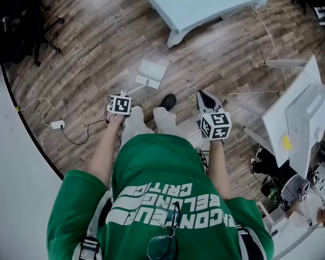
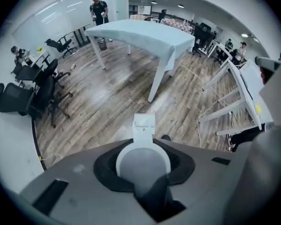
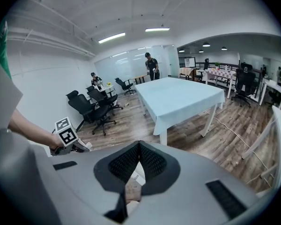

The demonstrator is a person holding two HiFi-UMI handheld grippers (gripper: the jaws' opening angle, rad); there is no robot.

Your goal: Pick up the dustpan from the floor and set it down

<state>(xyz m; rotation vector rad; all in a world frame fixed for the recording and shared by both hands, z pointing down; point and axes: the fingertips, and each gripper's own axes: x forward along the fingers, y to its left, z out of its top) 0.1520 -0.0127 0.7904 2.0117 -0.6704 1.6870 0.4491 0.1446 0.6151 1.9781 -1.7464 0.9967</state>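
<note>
The white dustpan (image 1: 150,73) sits out ahead of my feet, seemingly just off the wood-plank floor (image 1: 92,42), with my left hand-held gripper (image 2: 144,165) clamped on its rounded handle. I judge it light, stiff, smooth plastic that may swivel, so the handle is the right hold. My right hand-held gripper (image 3: 138,146) is empty, jaws together. Loose cables (image 1: 43,112) cross the floor, and a covered table (image 1: 206,4) and office chairs (image 2: 33,93) stand beyond.
</note>
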